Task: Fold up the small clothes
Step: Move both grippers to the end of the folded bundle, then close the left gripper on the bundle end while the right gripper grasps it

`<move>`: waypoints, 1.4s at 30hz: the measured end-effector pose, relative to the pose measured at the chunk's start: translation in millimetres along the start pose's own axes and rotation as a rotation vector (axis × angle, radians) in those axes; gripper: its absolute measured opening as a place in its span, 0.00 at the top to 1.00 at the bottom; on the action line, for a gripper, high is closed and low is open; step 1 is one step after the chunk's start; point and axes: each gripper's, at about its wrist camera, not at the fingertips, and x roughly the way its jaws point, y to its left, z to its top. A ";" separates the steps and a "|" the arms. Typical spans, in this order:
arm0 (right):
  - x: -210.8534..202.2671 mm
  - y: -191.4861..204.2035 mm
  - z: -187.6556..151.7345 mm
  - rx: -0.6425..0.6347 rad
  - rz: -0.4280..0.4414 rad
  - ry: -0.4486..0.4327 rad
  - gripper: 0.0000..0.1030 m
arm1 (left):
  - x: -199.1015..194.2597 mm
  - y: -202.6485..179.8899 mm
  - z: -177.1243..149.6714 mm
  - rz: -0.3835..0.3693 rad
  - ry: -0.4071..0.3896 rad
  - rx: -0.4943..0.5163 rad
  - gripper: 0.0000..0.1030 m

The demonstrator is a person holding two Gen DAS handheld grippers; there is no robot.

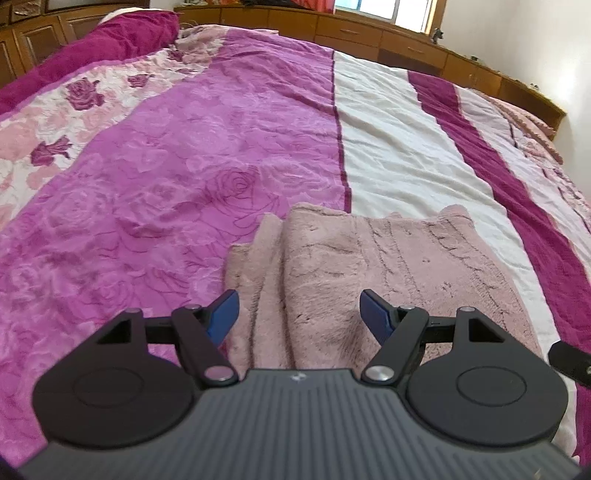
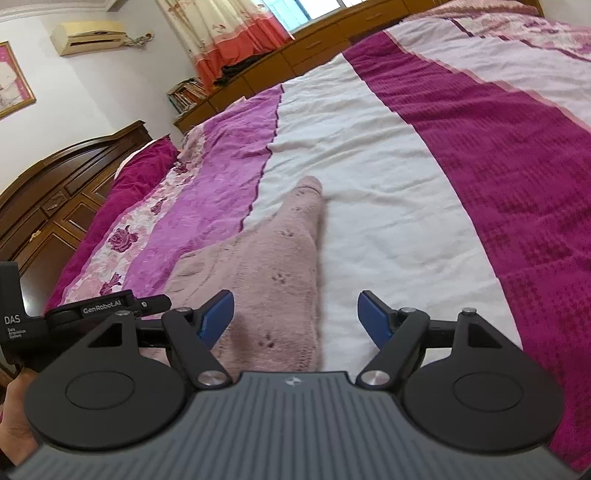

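Lying flat on the bed (image 1: 388,147) is a fuzzy pink cloth (image 1: 369,266), folded over so that soft ridges run along its left side. It rests where the purple rose blanket (image 1: 184,166) meets the white stripe (image 1: 388,155), partly on each. A dark pink stripe (image 1: 517,192) runs beside the white one, farther toward the right edge of the bed.

The left gripper (image 1: 299,314) hangs just above the near end of the cloth. Its two blue fingers (image 1: 225,314) are spread wide and hold nothing. I cannot tell if they touch the cloth.

The right gripper (image 2: 295,314) is also spread wide and holds nothing. Its left blue finger (image 2: 218,314) is over the cloth (image 2: 273,266), and its other finger is over the white stripe (image 2: 369,184), just past the cloth's right edge. From this side the cloth looks long and gets thin at its far end.

A wooden headboard (image 2: 55,192) stands at the left end of the bed, with a dark pink pillow (image 2: 147,166) next to it. Low wooden drawers (image 1: 351,33) run along the far edge of the bed, under a window (image 1: 391,11).
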 end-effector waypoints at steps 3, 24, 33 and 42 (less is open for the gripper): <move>5.0 -5.0 -1.4 0.013 0.000 0.005 0.23 | 5.0 3.0 -0.3 -0.033 0.006 -0.017 0.35; 8.8 -12.2 -5.2 0.020 0.007 -0.018 0.22 | 19.2 12.4 -8.4 -0.079 0.031 -0.084 0.53; 19.3 -5.6 -0.1 0.011 0.021 -0.035 0.22 | 2.1 26.1 -2.8 -0.148 -0.035 -0.167 0.88; 44.6 51.0 -9.4 -0.104 0.150 0.038 0.22 | 8.7 62.8 -15.3 -0.059 -0.005 -0.214 0.87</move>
